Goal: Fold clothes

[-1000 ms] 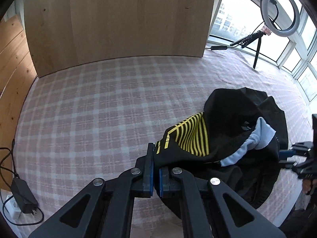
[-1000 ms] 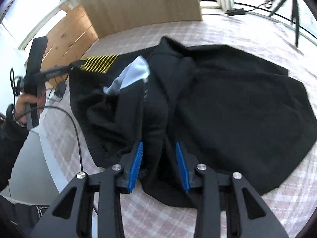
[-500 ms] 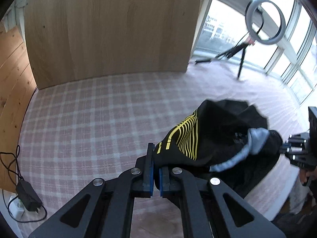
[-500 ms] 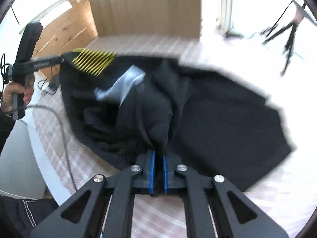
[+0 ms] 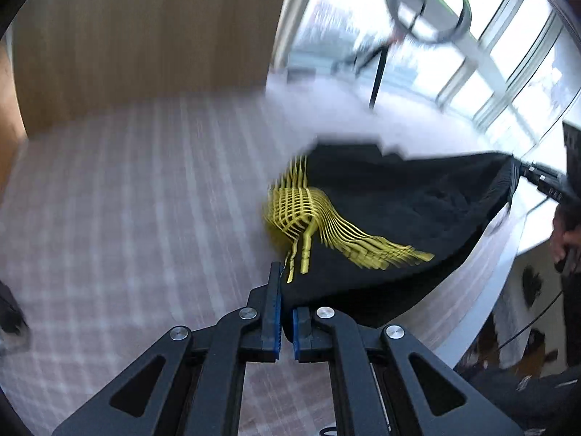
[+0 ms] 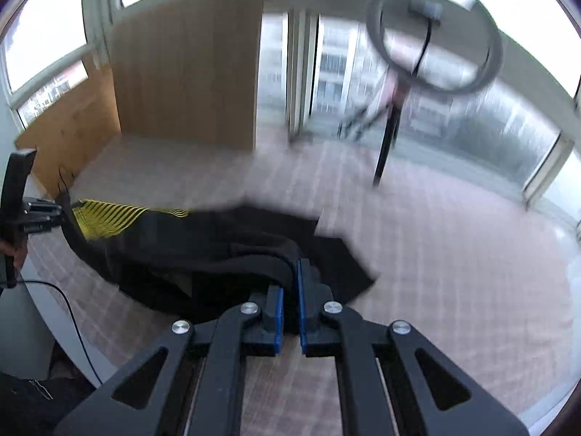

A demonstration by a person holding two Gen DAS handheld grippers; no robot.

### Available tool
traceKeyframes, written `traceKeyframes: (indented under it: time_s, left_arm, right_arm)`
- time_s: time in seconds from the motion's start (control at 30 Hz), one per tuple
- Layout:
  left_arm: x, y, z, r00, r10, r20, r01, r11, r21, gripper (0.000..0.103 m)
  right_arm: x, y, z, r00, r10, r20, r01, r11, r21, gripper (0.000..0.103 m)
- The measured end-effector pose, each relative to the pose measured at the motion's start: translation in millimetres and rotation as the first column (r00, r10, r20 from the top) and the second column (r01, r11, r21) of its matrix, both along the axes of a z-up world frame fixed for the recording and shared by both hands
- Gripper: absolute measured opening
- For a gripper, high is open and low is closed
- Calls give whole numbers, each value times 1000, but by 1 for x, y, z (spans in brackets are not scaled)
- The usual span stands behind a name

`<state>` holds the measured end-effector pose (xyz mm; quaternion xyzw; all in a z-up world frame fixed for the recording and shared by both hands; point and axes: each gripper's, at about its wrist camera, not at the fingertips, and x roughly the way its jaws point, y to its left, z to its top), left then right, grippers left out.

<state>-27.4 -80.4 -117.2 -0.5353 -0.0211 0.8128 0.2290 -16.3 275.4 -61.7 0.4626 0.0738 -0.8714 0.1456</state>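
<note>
- Over the plaid-covered bench (image 5: pixel 109 218), the left tongs (image 5: pixel 286 312) pinch a hem of the black garment (image 5: pixel 399 210) by its yellow stripes (image 5: pixel 312 218).
- In the right wrist view alone, the right tongs (image 6: pixel 289 301) clamp a thick fold (blurred) of the garment, stretched between both.
- Each view shows the ring light (image 6: pixel 435 32).

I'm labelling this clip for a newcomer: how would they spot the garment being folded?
On the pink checked cloth near the windows, a black garment hangs stretched between both grippers. It is the only clothing there, marked by yellow stripes.
</note>
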Motion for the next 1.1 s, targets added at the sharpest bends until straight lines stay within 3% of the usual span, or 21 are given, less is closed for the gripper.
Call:
traceKeyframes:
  time_s: [0.13, 0.23, 0.4, 0.57, 0.63, 0.77, 0.83, 0.97, 1.1]
  left_arm:
    - [13, 16, -53, 995, -55, 84, 65, 990, -122, 10]
    - [22, 20, -68, 990, -97, 103, 116, 973, -197, 12]
    - [45, 33, -48, 978, -208, 34, 209, 934, -290, 20]
    - [65, 74, -35, 929, -370, -26, 330, 856, -398, 21]
    - [64, 81, -39, 922, -388, -21, 346, 844, -409, 23]
    - [45, 62, -46, 951, -310, -10, 272, 850, -451, 23]
    - [46, 60, -49, 953, -303, 6, 272, 848, -455, 22]
    - [68, 78, -43, 921, -389, -19, 342, 832, -438, 23]
    - [71, 98, -43, 907, -421, -23, 372, 826, -423, 23]
  right_arm:
    - [-2, -7, -64, 990, 4, 137, -3, 1000, -5, 6]
    - [-7, -9, -87, 985, -1, 175, 4, 1000, -13, 6]
    - [-18, -6, -83, 985, -10, 172, 18, 999, -42, 6]
    - [-22, -12, -74, 988, 9, 151, -4, 999, -34, 6]
    - [-23, -16, -72, 990, 13, 141, -10, 1000, -24, 6]
    - [-30, -16, -73, 990, -1, 142, 4, 1000, -19, 6]
    - [-33, -13, -76, 988, -8, 155, 12, 1000, -27, 6]
    - [-33, -13, -81, 987, -9, 160, 13, 1000, -26, 6]
    - [-32, -17, -79, 989, -8, 144, 10, 1000, -13, 6]
